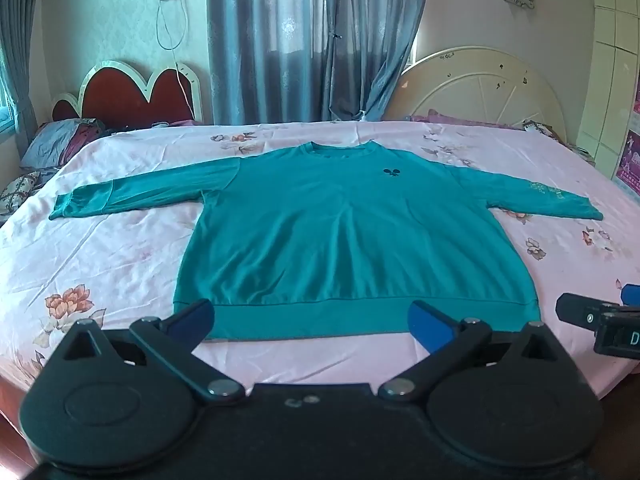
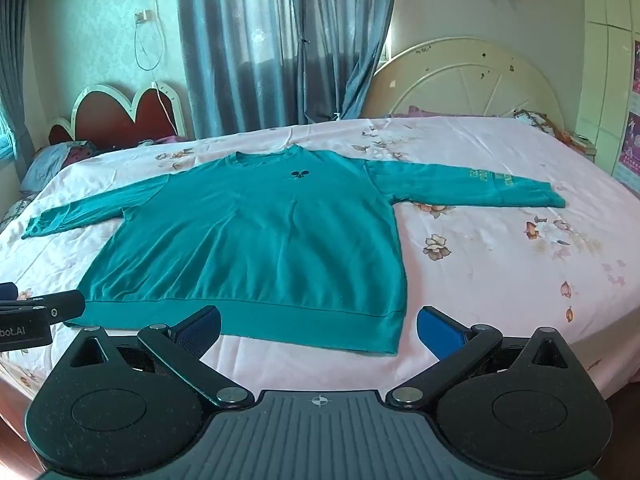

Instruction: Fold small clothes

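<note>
A teal long-sleeved sweatshirt point(image 1: 340, 236) point(image 2: 256, 240) lies flat and face up on the bed, both sleeves spread out sideways, hem toward me. My left gripper point(image 1: 312, 316) hovers wide open just short of the hem, blue pads apart, nothing between them. My right gripper point(image 2: 318, 326) is also wide open, near the hem's right corner, holding nothing. Each gripper's tip shows at the other view's edge: the right one point(image 1: 600, 320) and the left one point(image 2: 36, 316).
The pink floral bedsheet point(image 1: 120, 264) point(image 2: 500, 264) covers a wide bed. Pillows point(image 1: 56, 140) lie at the far left by a red headboard point(image 1: 136, 96). A cream headboard point(image 2: 468, 84) and grey curtains point(image 2: 280, 40) stand behind.
</note>
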Tool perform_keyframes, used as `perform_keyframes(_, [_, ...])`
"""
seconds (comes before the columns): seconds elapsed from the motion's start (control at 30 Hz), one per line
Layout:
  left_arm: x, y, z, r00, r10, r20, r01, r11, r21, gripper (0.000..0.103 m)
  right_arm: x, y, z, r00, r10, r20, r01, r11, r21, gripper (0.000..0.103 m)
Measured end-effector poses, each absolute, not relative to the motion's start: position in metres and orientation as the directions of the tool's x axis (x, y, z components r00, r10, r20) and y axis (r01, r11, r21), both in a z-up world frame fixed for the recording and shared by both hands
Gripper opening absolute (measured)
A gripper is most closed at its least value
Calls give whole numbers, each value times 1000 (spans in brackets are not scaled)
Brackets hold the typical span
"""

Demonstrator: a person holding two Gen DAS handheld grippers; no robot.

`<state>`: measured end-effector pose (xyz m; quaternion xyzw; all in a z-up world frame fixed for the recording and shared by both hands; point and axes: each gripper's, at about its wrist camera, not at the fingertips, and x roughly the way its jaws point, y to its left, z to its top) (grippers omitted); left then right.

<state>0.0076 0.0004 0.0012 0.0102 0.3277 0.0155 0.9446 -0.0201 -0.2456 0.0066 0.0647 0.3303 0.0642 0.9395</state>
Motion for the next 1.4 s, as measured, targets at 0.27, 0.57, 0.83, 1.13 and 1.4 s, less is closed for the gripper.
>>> perform_keyframes(0.27, [10, 1, 1, 785, 37, -618, -21, 999, 33, 103, -20, -245, 6, 773, 164, -613, -77, 983, 166, 103])
perform_keyframes(0.57, [10, 1, 1, 788, 33, -615, -21, 999, 27, 103, -19, -245, 5, 773, 164, -613, -78, 983, 165, 103])
perform_keyframes(0.83, [9, 3, 1, 789, 33, -613, -21, 999, 27, 103, -19, -245, 6, 773, 163, -614, -77, 983, 164, 103])
perform_keyframes(1.13, [7, 4, 3, 792, 34, -610, -22, 999, 27, 103, -19, -245, 5, 775, 162, -610, -74, 983, 167, 103])
perform_keyframes(1.4, [7, 7, 4, 794, 39, -607, -26, 999, 29, 103, -20, -244, 8, 778, 159, -607, -71, 983, 167, 103])
